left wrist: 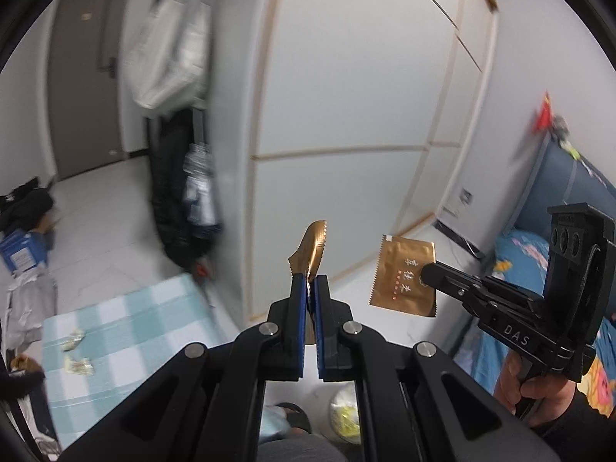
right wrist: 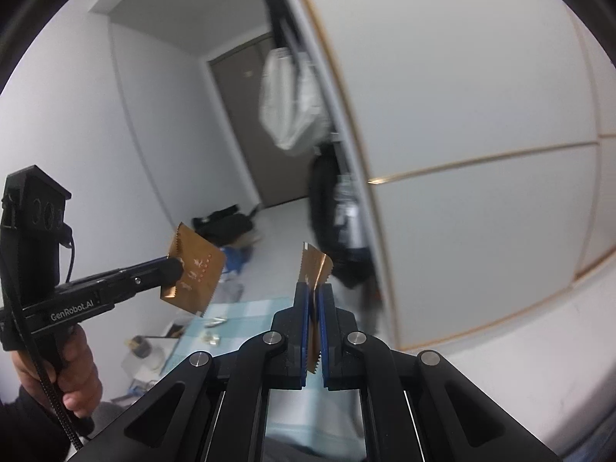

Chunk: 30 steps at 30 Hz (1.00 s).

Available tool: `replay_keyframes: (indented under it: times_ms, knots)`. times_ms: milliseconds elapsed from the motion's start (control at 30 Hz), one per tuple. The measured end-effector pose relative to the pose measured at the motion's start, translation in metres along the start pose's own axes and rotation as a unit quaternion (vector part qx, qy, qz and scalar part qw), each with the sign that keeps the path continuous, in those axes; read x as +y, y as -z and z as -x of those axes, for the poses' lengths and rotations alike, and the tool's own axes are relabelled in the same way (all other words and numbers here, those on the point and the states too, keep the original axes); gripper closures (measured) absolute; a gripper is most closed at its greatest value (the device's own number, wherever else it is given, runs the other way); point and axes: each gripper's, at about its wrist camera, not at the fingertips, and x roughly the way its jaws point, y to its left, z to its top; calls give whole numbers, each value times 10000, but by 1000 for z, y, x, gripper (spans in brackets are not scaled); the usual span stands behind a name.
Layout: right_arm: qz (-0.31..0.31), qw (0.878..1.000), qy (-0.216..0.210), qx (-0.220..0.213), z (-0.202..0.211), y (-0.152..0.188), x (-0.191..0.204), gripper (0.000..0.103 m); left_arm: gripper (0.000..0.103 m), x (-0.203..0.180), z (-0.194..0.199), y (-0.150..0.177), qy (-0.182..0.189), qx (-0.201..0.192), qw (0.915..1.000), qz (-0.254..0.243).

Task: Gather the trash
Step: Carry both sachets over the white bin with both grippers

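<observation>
From the left wrist camera, the left gripper (left wrist: 311, 283) has its blue pads pressed together on a gold sachet (left wrist: 312, 248), which sticks up out of the fingertips, curled and edge-on, with its serrated rim showing. Just right of that sachet, the right gripper (left wrist: 425, 271) reaches in from the side, its black fingers clamped on a second gold sachet (left wrist: 402, 275), this one flat to the lens with printed characters on its face. A hand (left wrist: 539, 389) grips the right tool's handle at the lower right. Left of and below the left sachet lies a blue-and-white checked cloth (left wrist: 127, 331), with a few small crumpled wrappers (left wrist: 79, 365) on it. A white wardrobe (left wrist: 346, 115) fills the background behind both sachets, and a blue bed (left wrist: 566, 208) sits to the far right. Over to the right wrist camera: the right gripper (right wrist: 315, 288) is closed on its gold sachet (right wrist: 313, 265), the foil bent over above the blue pads and trailing down between them. Left of that sachet, the left gripper (right wrist: 175, 267) comes in level, fingers shut on the other gold sachet (right wrist: 196, 273), with a hand (right wrist: 73, 365) wrapped around its handle. Below and between the two sachets, the checked cloth (right wrist: 246, 315) carries more small wrappers (right wrist: 211, 337). Both packets are up in the air, well clear of the cloth.
</observation>
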Motion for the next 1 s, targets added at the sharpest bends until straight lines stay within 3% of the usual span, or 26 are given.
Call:
replay_keyframes:
  times_ms: [233,433,567,733,1000]
  knots:
    - [-526,9964,606,259,18,39,-73,99,102,-52,-71,13,452,778,9954,-332]
    - [-1067,9868,1011,675,18,90,-129,99,102,-83,-129,34,763,1693,9802,-681]
    - [-1330,9785,1266,940,13,124,-156,99,102,-90,-169,57,1031,2480,9602,-763]
    - [-1801,9642,1370,1384,-4,167,-187,99,102,-89,-207,75,1250,3140,9382,-742]
    - [-2518,9388,1328,1939,-33,223,-217,99,102,-91,-262,118,1336,4268,8905,-833]
